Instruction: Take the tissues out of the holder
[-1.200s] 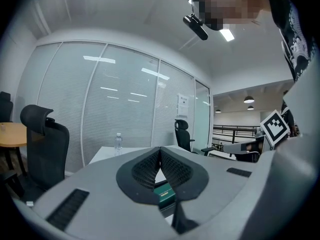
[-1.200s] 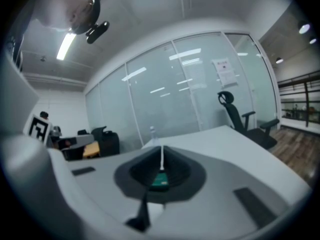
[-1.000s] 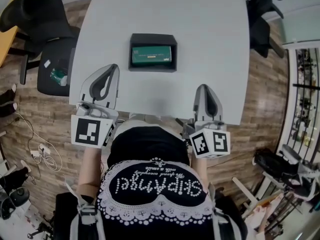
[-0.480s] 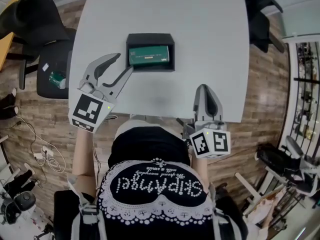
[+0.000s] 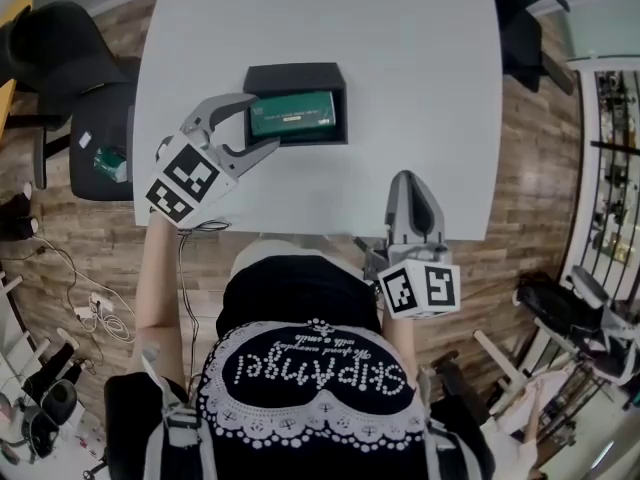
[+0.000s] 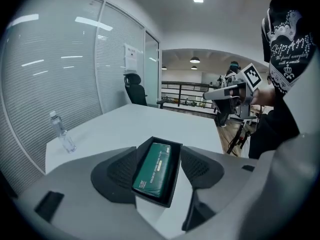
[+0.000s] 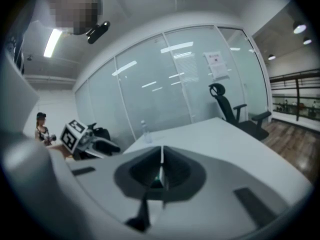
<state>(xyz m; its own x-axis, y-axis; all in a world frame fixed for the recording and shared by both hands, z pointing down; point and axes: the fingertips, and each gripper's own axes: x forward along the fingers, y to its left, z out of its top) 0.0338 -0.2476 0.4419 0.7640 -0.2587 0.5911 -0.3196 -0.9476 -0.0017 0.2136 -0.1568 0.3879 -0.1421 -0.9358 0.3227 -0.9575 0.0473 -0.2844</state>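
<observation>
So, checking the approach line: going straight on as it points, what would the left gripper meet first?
Probably the near end of the black holder, with the green tissue pack inside it. The jaws of the left gripper are opening, nothing pressed between them; depth is unclear.

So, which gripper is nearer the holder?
The left gripper: its opening jaws frame the holder, not gripping it. The right gripper, shut, sits back at the table edge.

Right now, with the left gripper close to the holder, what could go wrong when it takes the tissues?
The left gripper, jaws opening and empty, is beside the holder; it may catch the wall with the tissue pack and lift both. The right gripper is shut at the edge of the table, so nothing steadies the holder, which may slide.
</observation>
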